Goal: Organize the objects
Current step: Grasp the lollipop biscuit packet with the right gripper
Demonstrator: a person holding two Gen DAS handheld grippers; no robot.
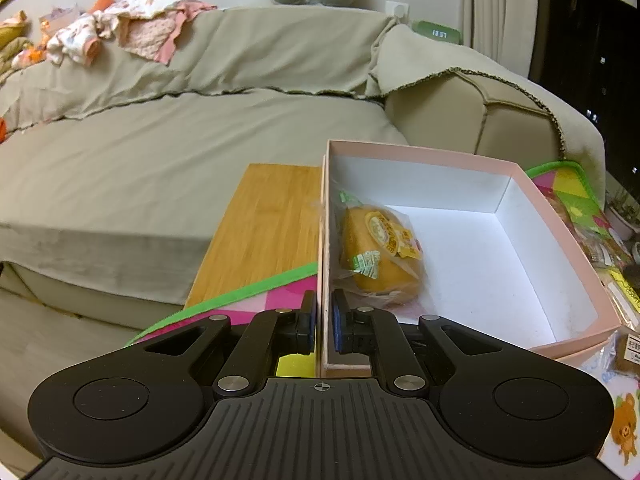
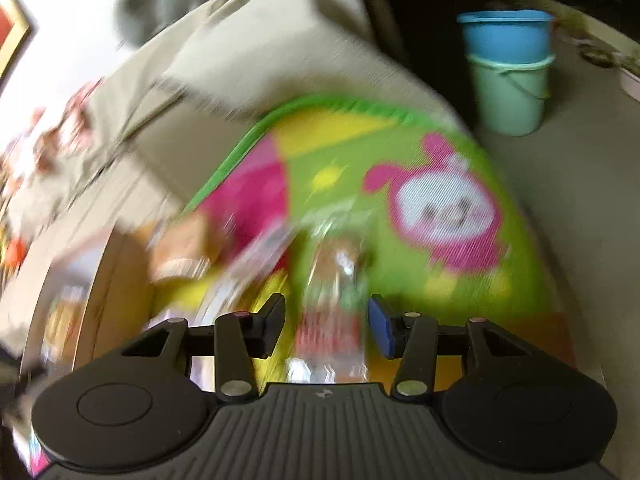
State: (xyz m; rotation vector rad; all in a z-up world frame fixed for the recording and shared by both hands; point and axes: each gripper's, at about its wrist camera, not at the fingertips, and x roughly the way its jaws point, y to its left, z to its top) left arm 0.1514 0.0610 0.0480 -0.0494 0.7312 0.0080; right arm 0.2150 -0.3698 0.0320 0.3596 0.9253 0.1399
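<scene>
In the left wrist view the left gripper [image 1: 321,322] has its fingers [image 1: 308,320] clamped on the near left wall of a pink cardboard box [image 1: 536,208], one finger outside the wall and one inside. The box is open on top with a white inside, and a wrapped yellow bun [image 1: 380,256] lies in it against the left wall, near the held corner. The box sits partly on a colourful play mat [image 1: 256,300] with a green border and partly beside a wooden board [image 1: 260,232]; behind them runs a sofa under a beige cover [image 1: 160,152] with baby clothes [image 1: 120,32] heaped on its back. More wrapped snacks [image 1: 628,348] lie just right of the box. The right wrist view is badly blurred: the right gripper [image 2: 326,324] points down at the mat [image 2: 440,184], its fingers [image 2: 380,326] at a middling gap with a clear-wrapped snack packet [image 2: 334,292] lying between them; whether the pads press on it I cannot tell. Other packets [image 2: 184,248] lie to its left, and a blue bucket stacked in a green one [image 2: 508,76] stands on the floor beyond the mat
</scene>
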